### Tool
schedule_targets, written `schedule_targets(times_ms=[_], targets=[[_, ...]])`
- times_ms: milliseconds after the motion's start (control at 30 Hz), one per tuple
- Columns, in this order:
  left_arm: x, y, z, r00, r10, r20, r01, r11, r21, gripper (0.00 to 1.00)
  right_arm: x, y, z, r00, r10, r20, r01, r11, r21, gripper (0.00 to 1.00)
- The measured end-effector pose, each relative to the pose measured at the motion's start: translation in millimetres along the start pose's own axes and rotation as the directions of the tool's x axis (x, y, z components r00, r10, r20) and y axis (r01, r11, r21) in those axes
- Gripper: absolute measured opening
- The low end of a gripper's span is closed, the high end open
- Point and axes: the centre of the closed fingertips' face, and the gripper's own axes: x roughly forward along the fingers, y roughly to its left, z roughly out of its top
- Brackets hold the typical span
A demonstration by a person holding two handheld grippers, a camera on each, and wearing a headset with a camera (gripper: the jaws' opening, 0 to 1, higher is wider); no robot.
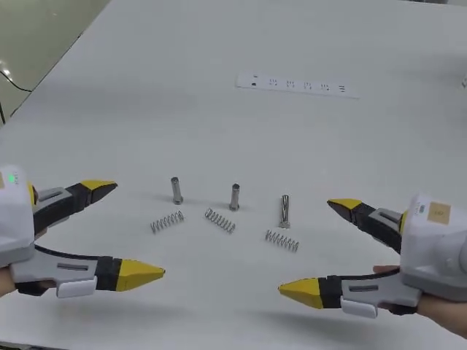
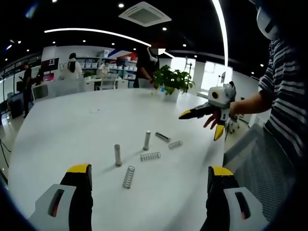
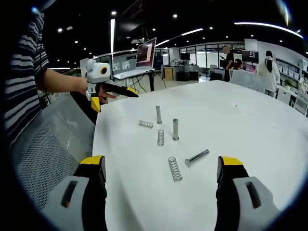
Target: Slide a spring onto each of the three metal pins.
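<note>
left claw (image 1: pixel 137 230) agape; silvery springs (image 1: pixel 220 220) loose

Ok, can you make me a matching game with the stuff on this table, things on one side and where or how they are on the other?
Things:
1 left pin
2 right pin
3 power strip
4 left gripper

States:
a far side of the table
b jaws open, empty
c lying on its side
d standing upright

Pairs: 1-d; 2-c; 3-a; 4-b

layout | three pins (image 1: pixel 234 197) in row on table (image 1: pixel 146 87); springs (image 1: pixel 220 220) just before them; power strip (image 1: pixel 296 84) behind
</note>
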Motion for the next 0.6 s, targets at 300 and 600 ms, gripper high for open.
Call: schedule_targets(times_ms=[300,600], targets=[[-0.1,0.3,-2.1,1.0,0.001,-0.009,-0.001,1.0,-0.002,0.97,2.8,2.8,-1.5,0.9998,0.007,-0.017,-0.007,1.0,-0.006,0.95],[-3.8,2.1,-4.6,0.9999,0.011,-0.011,-0.011,1.0,-0.005,0.96,5.4,4.6,-1.4,0.9998,0.013,-0.014,-0.013,1.0,-0.005,0.95]])
